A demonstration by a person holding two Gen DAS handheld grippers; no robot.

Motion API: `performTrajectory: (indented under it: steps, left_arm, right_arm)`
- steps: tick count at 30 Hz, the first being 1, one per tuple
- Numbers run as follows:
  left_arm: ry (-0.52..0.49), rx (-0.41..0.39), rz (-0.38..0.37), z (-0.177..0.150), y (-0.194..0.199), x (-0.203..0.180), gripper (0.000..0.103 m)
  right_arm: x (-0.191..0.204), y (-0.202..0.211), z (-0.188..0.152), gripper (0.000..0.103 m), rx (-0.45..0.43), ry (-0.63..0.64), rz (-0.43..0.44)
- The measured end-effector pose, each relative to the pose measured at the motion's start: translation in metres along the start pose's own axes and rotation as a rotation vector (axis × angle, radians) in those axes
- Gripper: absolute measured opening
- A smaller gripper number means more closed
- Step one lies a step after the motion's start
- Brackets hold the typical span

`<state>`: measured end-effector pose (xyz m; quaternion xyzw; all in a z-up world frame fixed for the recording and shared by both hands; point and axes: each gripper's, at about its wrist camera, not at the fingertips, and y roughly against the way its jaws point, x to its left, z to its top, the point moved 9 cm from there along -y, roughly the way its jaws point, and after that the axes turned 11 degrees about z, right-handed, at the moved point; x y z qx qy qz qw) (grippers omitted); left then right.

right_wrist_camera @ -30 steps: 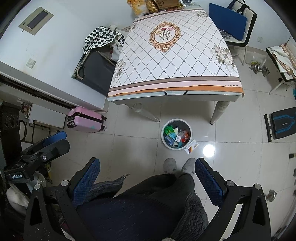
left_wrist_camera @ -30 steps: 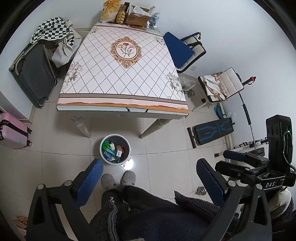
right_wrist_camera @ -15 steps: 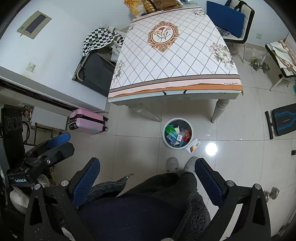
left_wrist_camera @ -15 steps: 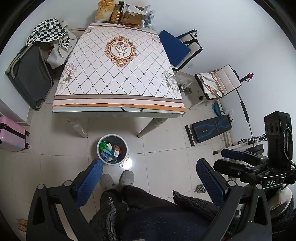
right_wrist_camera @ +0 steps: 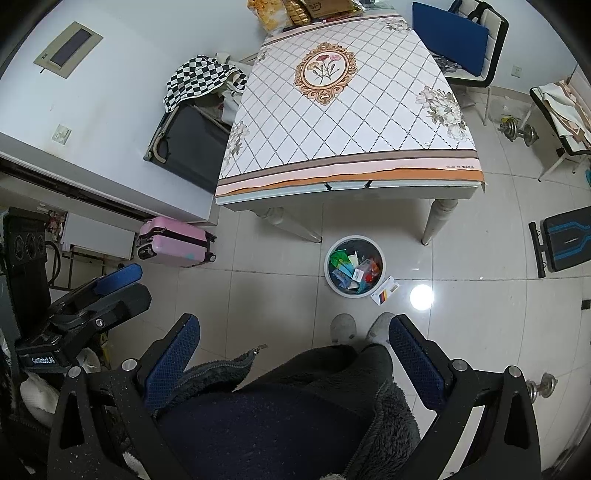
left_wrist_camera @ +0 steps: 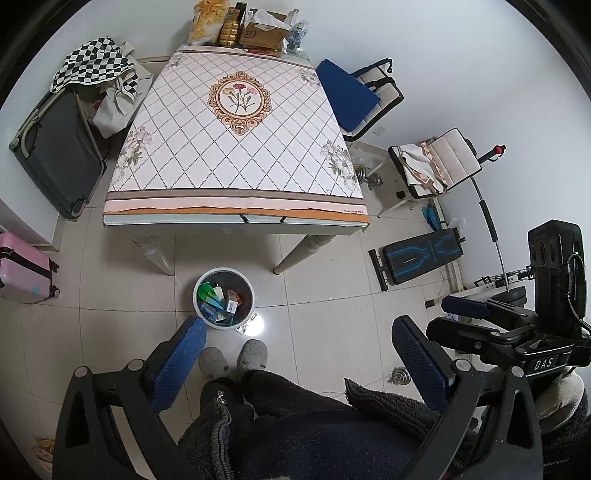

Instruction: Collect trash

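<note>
A round white trash bin (left_wrist_camera: 224, 297) (right_wrist_camera: 354, 266) holding several coloured wrappers stands on the tiled floor in front of the table. A small striped card (right_wrist_camera: 385, 291) lies on the floor beside the bin; in the left wrist view only its edge (left_wrist_camera: 246, 325) shows. My left gripper (left_wrist_camera: 297, 363) is open and empty, held high above the person's lap. My right gripper (right_wrist_camera: 293, 352) is open and empty too, at about the same height. Each gripper shows in the other's view: the right one (left_wrist_camera: 491, 317) and the left one (right_wrist_camera: 92, 295).
A table (left_wrist_camera: 236, 147) with a patterned cloth carries boxes and snack bags (left_wrist_camera: 243, 26) at its far end. A pink suitcase (right_wrist_camera: 173, 242), a dark suitcase (left_wrist_camera: 55, 147), chairs (left_wrist_camera: 354, 92), a workout bench (left_wrist_camera: 421, 254) and dumbbells (right_wrist_camera: 517, 129) ring the floor.
Both views shifted a little, so both grippers drifted slightly. Both stay open and empty. The bin and card have not moved.
</note>
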<state>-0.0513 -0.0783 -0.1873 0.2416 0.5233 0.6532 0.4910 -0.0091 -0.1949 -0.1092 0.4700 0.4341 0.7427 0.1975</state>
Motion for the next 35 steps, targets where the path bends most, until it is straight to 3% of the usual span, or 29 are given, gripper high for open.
performTrajectory:
  steps: [35]
  left_arm:
    - [-0.001, -0.01, 0.0, 0.0021, 0.0041, 0.0022, 0.103]
  right_arm:
    - [0.0045, 0.0019, 0.006, 0.103, 0.003, 0.008, 0.018]
